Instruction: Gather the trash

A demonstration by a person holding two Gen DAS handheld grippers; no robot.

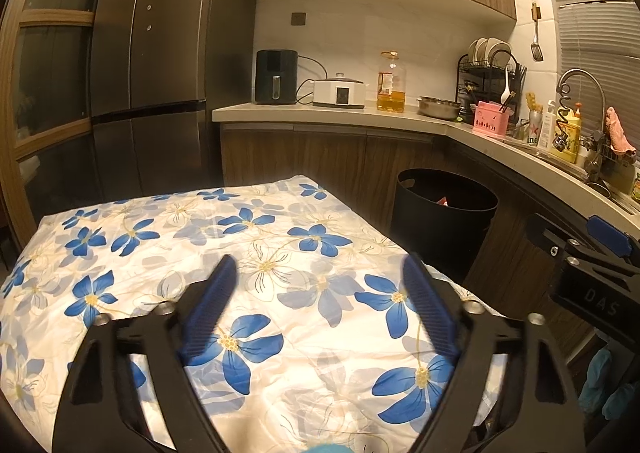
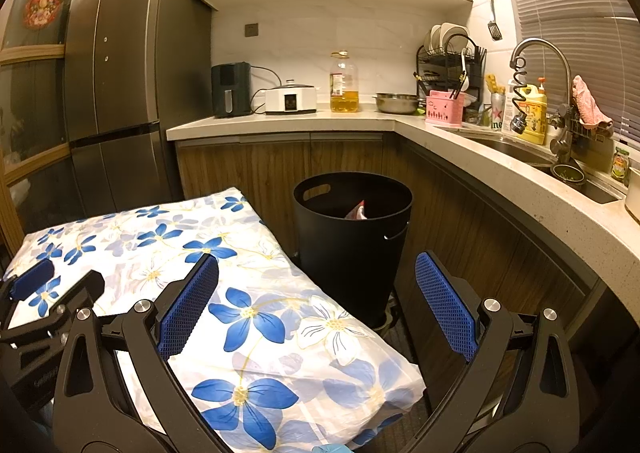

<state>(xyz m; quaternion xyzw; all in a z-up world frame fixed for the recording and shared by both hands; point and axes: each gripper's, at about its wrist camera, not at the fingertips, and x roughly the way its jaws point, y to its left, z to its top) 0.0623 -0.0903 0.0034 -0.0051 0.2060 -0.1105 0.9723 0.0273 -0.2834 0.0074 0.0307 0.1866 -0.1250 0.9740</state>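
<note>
A black round trash bin (image 2: pixel 352 249) stands on the floor between the table and the counter cabinets, also seen in the left wrist view as the bin (image 1: pixel 444 221). Inside it lies a red and white wrapper (image 2: pixel 357 211). My left gripper (image 1: pixel 320 259) hovers over the blue-flowered tablecloth (image 1: pixel 256 229), open with nothing between its fingers. My right gripper (image 2: pixel 318 257) is open and empty too, above the table's right edge (image 2: pixel 360 329) and facing the bin. I see no loose trash on the cloth.
An L-shaped counter (image 2: pixel 280 119) carries an air fryer (image 2: pixel 230 89), a cooker, an oil bottle (image 2: pixel 344 83), a steel bowl and a dish rack. The sink (image 2: pixel 516 147) and faucet are at the right. A dark fridge (image 1: pixel 152 65) stands behind the table.
</note>
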